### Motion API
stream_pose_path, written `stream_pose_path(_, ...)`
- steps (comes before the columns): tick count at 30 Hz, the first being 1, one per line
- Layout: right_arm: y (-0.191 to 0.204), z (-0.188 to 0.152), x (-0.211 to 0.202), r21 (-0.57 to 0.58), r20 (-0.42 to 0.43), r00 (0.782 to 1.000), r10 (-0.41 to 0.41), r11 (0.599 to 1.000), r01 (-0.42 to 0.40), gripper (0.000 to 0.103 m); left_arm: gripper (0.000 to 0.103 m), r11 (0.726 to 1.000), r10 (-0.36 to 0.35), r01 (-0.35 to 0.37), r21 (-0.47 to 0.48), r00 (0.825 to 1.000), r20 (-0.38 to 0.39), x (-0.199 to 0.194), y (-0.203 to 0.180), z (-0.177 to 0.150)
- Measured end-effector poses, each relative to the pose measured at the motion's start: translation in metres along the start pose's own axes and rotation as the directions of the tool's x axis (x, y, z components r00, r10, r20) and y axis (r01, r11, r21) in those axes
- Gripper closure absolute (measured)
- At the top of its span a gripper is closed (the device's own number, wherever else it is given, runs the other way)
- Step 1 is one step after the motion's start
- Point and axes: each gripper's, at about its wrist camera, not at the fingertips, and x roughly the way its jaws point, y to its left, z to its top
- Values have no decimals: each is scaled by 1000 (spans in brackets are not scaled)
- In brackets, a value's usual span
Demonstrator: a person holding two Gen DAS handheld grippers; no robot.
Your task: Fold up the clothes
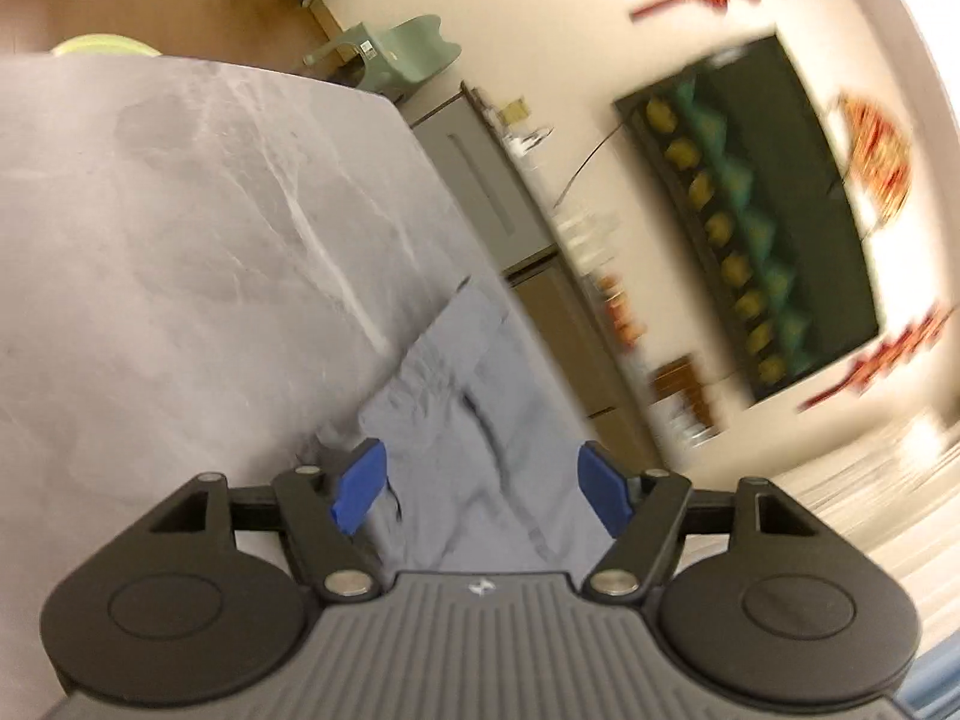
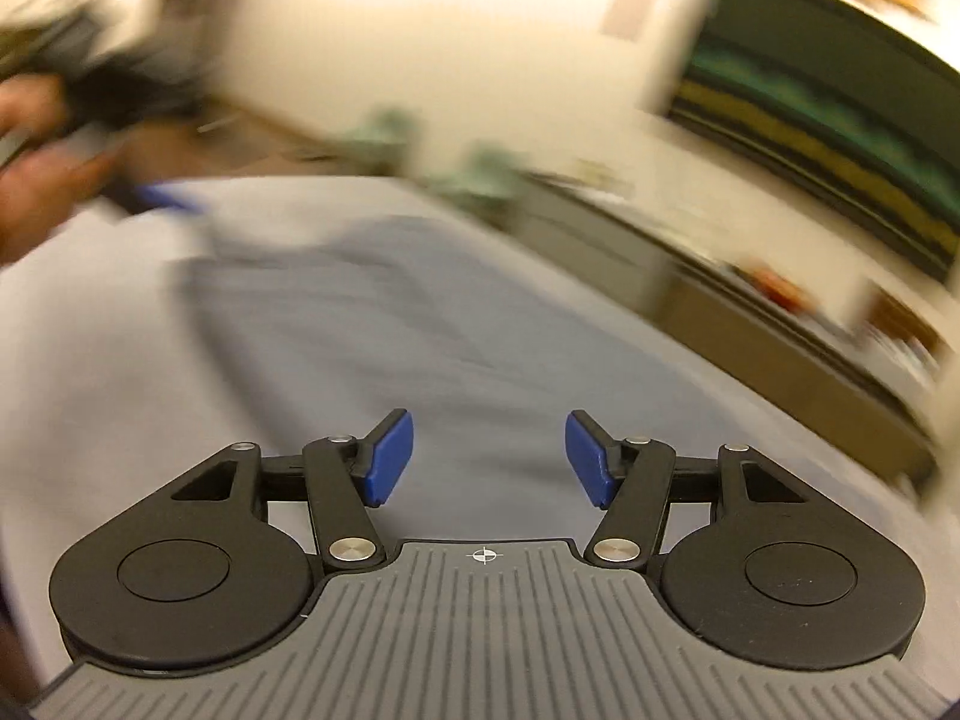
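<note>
Pale blue-grey cloth garment [image 1: 474,420] lying partly folded, layers overlapped, near right edge of grey marbled tabletop [image 1: 180,228]; left gripper [image 1: 480,489] and right gripper [image 2: 489,459] both spread, pinching nothing; final folds judged outstanding.

Wide bare grey tabletop [image 1: 150,252] left of the blue-grey garment [image 1: 468,396], free to cross; low cabinet [image 1: 480,180] and green chairs [image 1: 396,54] beyond its far edge
</note>
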Motion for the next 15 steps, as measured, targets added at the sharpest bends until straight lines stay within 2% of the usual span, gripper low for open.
stream_pose_path(2, 57, 23, 30, -133, 11, 999, 44, 990, -42, 38, 28, 1000, 21, -21, -17, 1000, 13, -10, 13, 7)
stream_pose_path(4, 102, 39, 59, -243, -14, 997, 71, 967, -73, 38, 26, 998, 40, -41, -48, 999, -5, -9, 22, 9)
stream_pose_path(6, 129, 48, 87, -314, -50, 995, 83, 945, -95, 38, 21, 997, 30, -33, -72, 999, -30, -5, 28, 7)
stream_pose_path(8, 144, 56, 108, -356, -70, 994, 85, 929, -104, 41, 18, 994, 63, -68, -87, 996, -63, 2, 31, 2)
stream_pose_path(9, 145, 60, 118, -369, -80, 993, 82, 923, -106, 49, 18, 993, 61, -68, -92, 995, -81, 8, 34, 0)
stream_pose_path(10, 144, 64, 126, -371, -98, 992, 76, 922, -107, 70, 17, 993, 59, -69, -97, 993, -98, 14, 36, -2)
stream_pose_path(13, 136, 78, 134, -336, -88, 995, 50, 939, -77, 98, 12, 993, 33, -47, -112, 992, -122, 29, 35, -6)
stream_pose_path(15, 130, 87, 129, -307, -56, 998, 31, 950, -47, 100, 7, 991, 15, -29, -134, 994, -105, 32, 32, -11)
